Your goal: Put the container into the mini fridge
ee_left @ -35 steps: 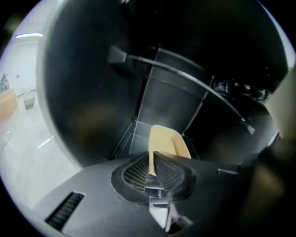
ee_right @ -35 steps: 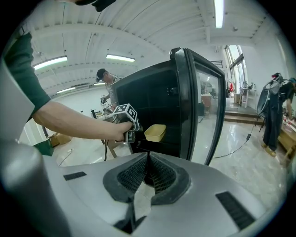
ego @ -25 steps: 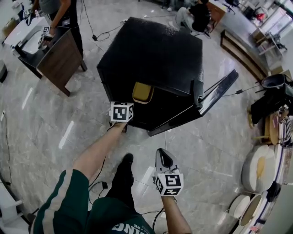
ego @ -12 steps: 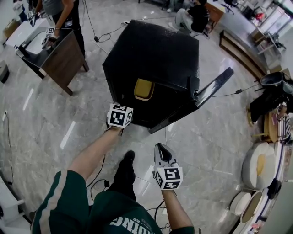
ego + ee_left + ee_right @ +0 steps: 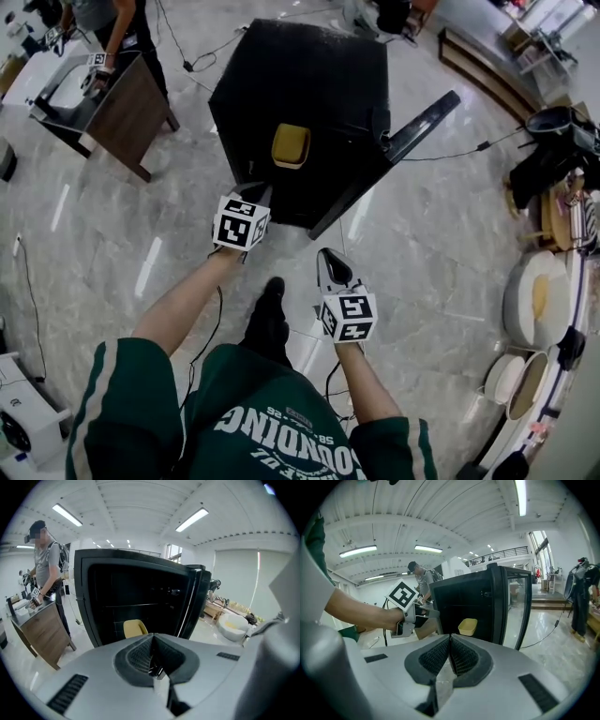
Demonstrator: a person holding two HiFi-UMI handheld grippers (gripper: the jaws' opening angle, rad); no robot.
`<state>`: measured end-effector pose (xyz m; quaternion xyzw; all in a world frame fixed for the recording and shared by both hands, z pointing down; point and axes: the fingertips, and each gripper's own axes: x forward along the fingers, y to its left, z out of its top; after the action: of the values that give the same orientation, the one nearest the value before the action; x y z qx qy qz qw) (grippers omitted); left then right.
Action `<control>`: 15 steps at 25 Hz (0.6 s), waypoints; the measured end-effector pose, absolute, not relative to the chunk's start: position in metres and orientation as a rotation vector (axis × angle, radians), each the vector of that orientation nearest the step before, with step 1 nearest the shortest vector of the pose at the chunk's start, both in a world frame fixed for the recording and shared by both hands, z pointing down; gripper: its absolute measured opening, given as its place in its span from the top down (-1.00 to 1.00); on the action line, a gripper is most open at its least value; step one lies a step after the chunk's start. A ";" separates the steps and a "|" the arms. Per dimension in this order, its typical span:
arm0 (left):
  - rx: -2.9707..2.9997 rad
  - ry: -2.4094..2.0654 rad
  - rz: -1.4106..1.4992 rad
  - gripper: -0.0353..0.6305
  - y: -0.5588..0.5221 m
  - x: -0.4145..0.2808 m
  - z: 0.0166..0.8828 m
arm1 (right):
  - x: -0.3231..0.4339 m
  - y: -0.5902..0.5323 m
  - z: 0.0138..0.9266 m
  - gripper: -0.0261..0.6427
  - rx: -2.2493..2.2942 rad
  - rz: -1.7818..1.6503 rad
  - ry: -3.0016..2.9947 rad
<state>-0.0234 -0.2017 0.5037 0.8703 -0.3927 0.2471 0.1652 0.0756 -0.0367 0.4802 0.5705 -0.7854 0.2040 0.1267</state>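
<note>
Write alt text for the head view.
A yellow container sits inside an open black mini fridge, its door swung out to the right. Below it, the person's left gripper and right gripper are both shut and empty.

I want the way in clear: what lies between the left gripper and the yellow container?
Nothing: in the left gripper view only bare open space separates the left gripper from the container inside the mini fridge, whose door stands open.

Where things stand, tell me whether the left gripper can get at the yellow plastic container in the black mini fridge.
Probably yes. The black mini fridge has its door wide open, the yellow plastic container sits near its front, and nothing lies between it and the left gripper, whose jaws are shut.
</note>
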 end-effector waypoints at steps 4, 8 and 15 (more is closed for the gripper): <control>2.535 -1.104 0.724 0.86 -0.171 -0.029 0.484 | 0.070 -0.030 0.470 0.81 1.680 0.602 -2.310; 2.559 -1.082 0.703 0.86 -0.132 -0.028 0.471 | 0.071 -0.020 0.456 0.81 1.683 0.582 -2.325; 2.579 -1.057 0.654 0.86 -0.067 -0.042 0.448 | 0.059 0.012 0.436 0.82 1.687 0.557 -2.361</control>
<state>-0.0420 -0.0673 0.4481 0.8921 -0.3657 0.2261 0.1389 0.0589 0.0119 0.4358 0.5685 -0.7956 0.1876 0.0935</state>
